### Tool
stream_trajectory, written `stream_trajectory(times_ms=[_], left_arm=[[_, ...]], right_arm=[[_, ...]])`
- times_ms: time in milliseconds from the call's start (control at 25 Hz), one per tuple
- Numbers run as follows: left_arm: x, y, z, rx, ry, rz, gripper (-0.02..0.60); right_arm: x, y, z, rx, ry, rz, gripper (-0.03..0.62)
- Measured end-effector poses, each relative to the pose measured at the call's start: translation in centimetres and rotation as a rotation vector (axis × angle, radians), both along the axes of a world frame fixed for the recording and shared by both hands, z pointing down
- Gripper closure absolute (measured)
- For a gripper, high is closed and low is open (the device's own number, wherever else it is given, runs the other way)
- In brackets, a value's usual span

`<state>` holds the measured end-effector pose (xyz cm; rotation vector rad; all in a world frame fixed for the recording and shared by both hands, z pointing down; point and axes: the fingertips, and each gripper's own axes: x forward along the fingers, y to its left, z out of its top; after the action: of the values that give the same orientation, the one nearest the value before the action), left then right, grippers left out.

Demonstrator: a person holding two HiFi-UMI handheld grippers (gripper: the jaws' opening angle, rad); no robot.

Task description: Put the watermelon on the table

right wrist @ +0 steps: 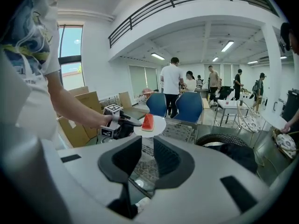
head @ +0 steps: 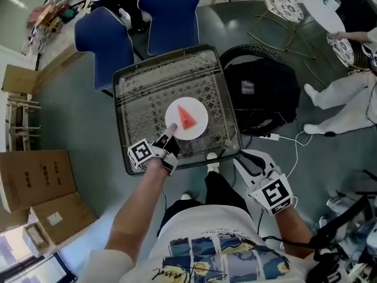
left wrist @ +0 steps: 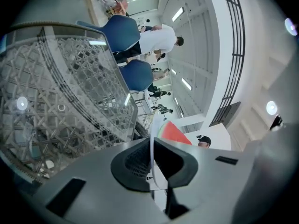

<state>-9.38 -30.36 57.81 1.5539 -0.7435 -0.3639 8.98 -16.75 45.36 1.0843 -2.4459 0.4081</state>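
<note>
Over the middle of the glass-topped surface, we see the watermelon slice lying on a white plate, just ahead of our left hand-held gripper, whose jaws are clamped on the plate's near rim. Our left gripper view shows what the head view cannot: the rim pinched edge-on between the jaws, with the red wedge just beyond them. Our right gripper view catches the plate from the side, seemingly a little above the glass. Our right hand-held gripper hangs off the surface's near right corner, jaws apart with nothing between them.
</note>
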Motion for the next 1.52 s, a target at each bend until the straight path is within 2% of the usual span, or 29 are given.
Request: stream_trajectory(times_ms=[200,480,640,960,1240,1400,1520], left_arm=[[3.4,-7.2,5.3,-0.027,-0.046,-0.025,0.563],[6.6,-15.4,10.3,-0.068,-0.087,-0.041,0.561],[7.2,-18.4,12.4,-0.080,-0.113,-0.036,0.561],[7.6,-22.4,14.5,-0.108,-0.163,-0.028,0.561],[6.9,-22.8,16.0,-0.143,-0.241,-0.011,0.560],[6.7,-22.9,16.3,-0.141,-0.321,0.010,0.560],[6.8,-23.1,16.4,-0.124,-0.423,0.057,0.555]], right_arm=[[3.8,-3.1,2.5,-0.062,0.021,0.019,0.513],[7.5,-6.0,4.3,-0.147,0.033,0.066,0.513],[7.5,-6.6,5.6,-0.188,0.029,0.075,0.513],[7.3,-7.6,6.8,-0.234,0.022,0.088,0.513],[7.1,-7.8,7.8,-0.245,0.004,0.100,0.513],[6.7,-7.7,8.0,-0.257,-0.002,0.093,0.513],[6.3,-7.7,8.2,-0.260,-0.008,0.081,0.513]])
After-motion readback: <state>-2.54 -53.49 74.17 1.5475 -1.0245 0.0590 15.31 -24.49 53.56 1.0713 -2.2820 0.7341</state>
